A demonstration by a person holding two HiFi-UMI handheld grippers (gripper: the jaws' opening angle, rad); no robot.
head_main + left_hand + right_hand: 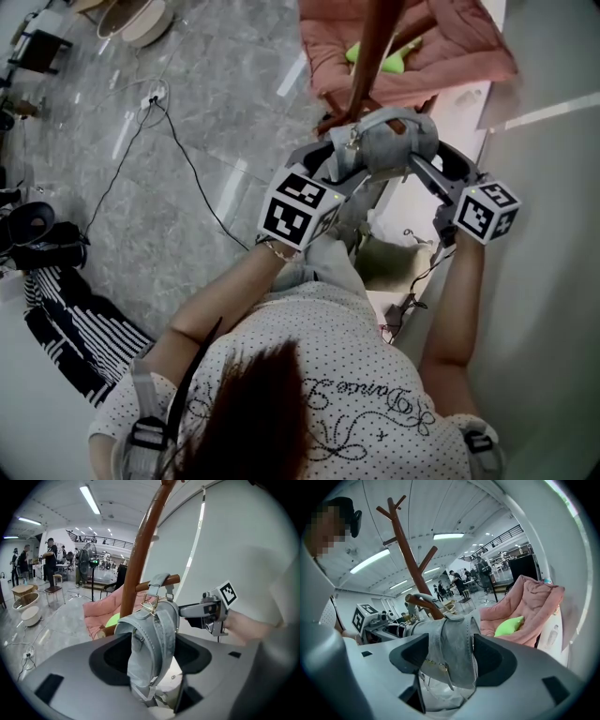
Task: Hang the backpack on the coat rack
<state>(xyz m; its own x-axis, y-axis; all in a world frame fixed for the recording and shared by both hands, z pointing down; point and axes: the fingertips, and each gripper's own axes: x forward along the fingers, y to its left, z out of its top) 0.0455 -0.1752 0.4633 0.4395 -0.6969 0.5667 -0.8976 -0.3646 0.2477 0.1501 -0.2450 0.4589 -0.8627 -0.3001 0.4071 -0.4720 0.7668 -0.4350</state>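
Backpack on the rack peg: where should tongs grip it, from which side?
I'd grip the backpack across its narrow upper body, below the top loop. Come from the side away from the coat rack pole: it hangs upright, that face unobstructed.

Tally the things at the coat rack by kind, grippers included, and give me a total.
coat rack: 1
grey backpack: 1
grippers: 2, the left gripper and the right gripper
pink lounge chair: 1
green cushion: 1
Total: 6
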